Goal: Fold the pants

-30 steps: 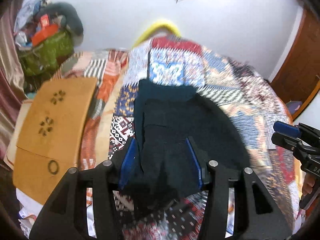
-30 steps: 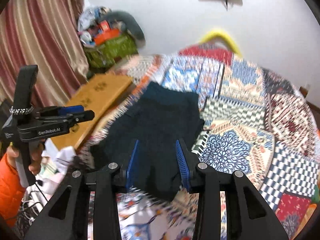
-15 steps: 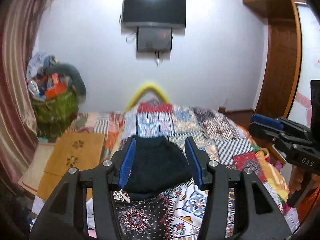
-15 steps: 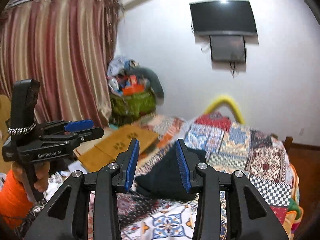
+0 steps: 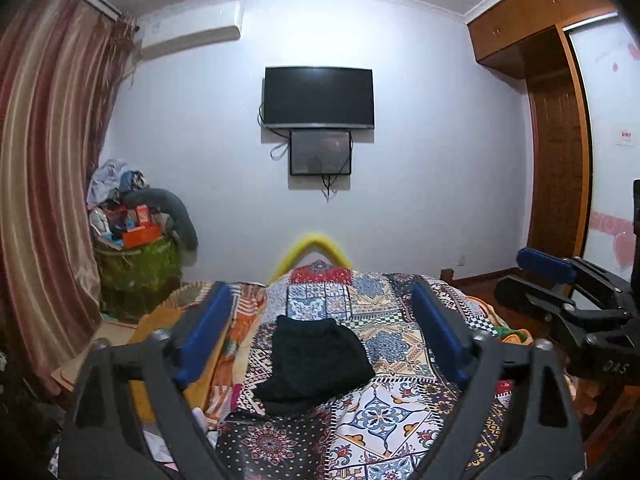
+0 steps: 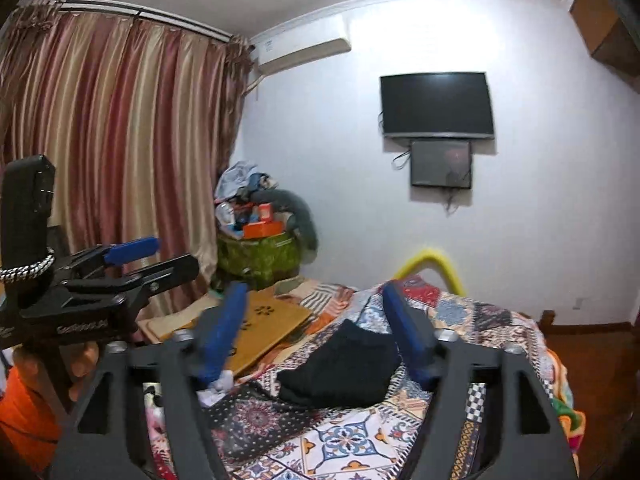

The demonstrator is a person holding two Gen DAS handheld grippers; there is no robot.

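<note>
The dark pants (image 5: pixel 314 360) lie folded in a compact bundle on the patchwork quilt (image 5: pixel 384 404). They also show in the right wrist view (image 6: pixel 344 372). My left gripper (image 5: pixel 320 312) is open and empty, held above and back from the pants. My right gripper (image 6: pixel 316 312) is open and empty too, also raised clear of the pants. Each gripper shows in the other's view: the right one at the right edge (image 5: pixel 532 284), the left one at the left edge (image 6: pixel 156 260).
A brown wooden board (image 6: pixel 264 328) lies at the bed's left side. A green basket piled with clutter (image 5: pixel 136 256) stands in the corner by the striped curtain (image 6: pixel 120 152). A TV (image 5: pixel 318 96) hangs on the far wall. A wooden wardrobe (image 5: pixel 556 152) stands at right.
Both grippers have lifted up and pulled back from the pants and tilted up toward the wall. Their jaws have opened wider. The pants stay folded on the quilt.
</note>
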